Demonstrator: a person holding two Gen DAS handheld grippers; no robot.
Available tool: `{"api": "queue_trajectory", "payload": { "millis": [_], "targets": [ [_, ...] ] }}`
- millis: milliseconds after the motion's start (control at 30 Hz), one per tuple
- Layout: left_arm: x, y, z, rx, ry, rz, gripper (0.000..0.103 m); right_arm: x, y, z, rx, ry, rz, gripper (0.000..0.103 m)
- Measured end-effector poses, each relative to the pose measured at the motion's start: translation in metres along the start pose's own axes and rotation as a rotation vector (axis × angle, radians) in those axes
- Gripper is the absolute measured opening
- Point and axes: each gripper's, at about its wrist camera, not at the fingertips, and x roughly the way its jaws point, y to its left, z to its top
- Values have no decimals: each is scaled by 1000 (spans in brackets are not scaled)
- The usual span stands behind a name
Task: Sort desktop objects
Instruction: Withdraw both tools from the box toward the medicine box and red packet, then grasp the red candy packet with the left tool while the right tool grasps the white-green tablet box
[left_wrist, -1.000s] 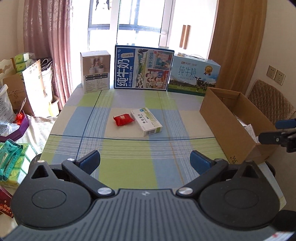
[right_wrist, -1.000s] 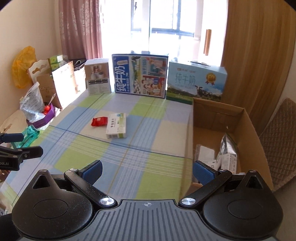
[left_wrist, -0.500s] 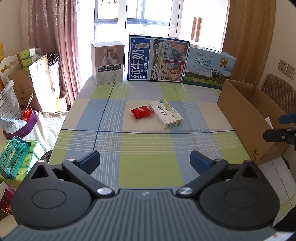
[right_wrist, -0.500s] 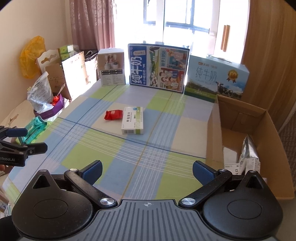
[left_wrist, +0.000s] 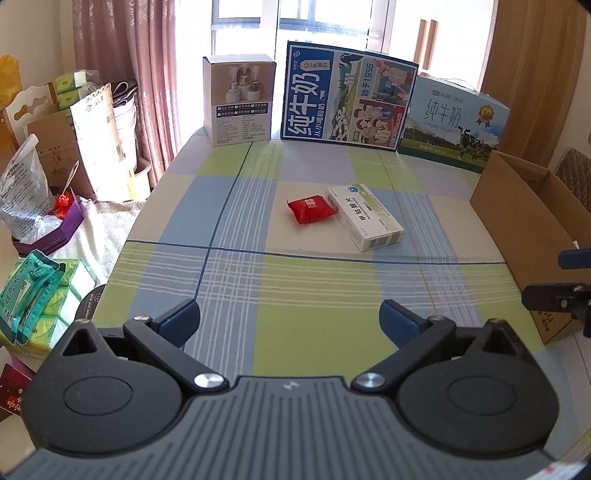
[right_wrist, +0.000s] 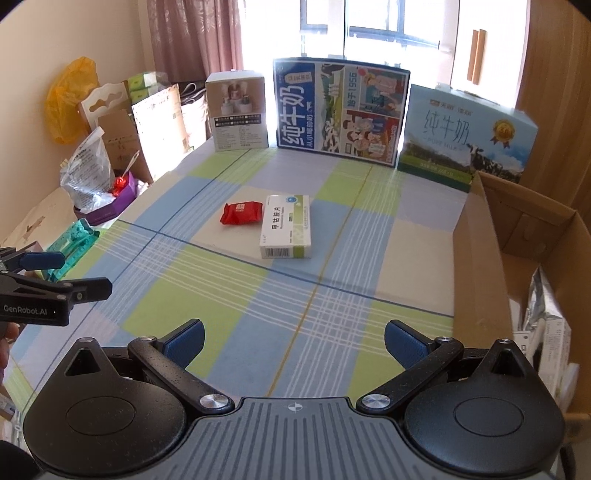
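Note:
A red packet (left_wrist: 311, 210) (right_wrist: 241, 213) and a white-and-green medicine box (left_wrist: 364, 216) (right_wrist: 286, 231) lie side by side, touching, in the middle of the checked tablecloth (left_wrist: 295, 295). A cardboard box (right_wrist: 517, 266) (left_wrist: 524, 221) stands open at the table's right edge, with a silver pouch (right_wrist: 543, 306) and small cartons inside. My left gripper (left_wrist: 290, 319) is open and empty over the near edge, well short of the packet. My right gripper (right_wrist: 293, 338) is open and empty too, next to the cardboard box.
Three cartons line the far edge: a white product box (left_wrist: 240, 99), a blue milk carton (left_wrist: 347, 103) and a pale blue milk carton (left_wrist: 450, 129). Bags, tissue packs (left_wrist: 33, 291) and boxes crowd the floor on the left. A quilted chair (left_wrist: 576, 177) stands behind the cardboard box.
Both views have swung left and drawn nearer the table's middle, so the packet and medicine box look larger. Both grippers stay open, and nothing on the table has moved.

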Motion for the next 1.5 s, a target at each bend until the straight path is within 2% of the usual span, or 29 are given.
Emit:
{"api": "queue_trajectory", "payload": {
  "millis": [233, 633, 800, 900, 1033, 1133, 1267, 1500],
  "targets": [
    [42, 11, 23, -92, -32, 40, 101, 41, -6, 13, 13, -24, 35, 101],
    [120, 18, 48, -99, -57, 93, 101, 126, -18, 32, 5, -33, 73, 100],
    [138, 17, 55, -77, -59, 97, 101, 154, -17, 38, -8, -41, 83, 97],
    [146, 17, 58, -56, -94, 107, 102, 168, -19, 42, 0, -48, 84, 95],
    [157, 22, 60, -77, -92, 102, 102, 185, -20, 46, -11, -53, 84, 94],
    [166, 22, 59, -84, -59, 99, 102, 197, -18, 49, -21, -49, 88, 91],
    [178, 19, 56, -82, -14, 92, 102, 209, -15, 52, -28, -41, 95, 83],
    [183, 6, 60, -44, -31, 86, 102, 218, -14, 53, -67, -48, 82, 70]
  ]
}}
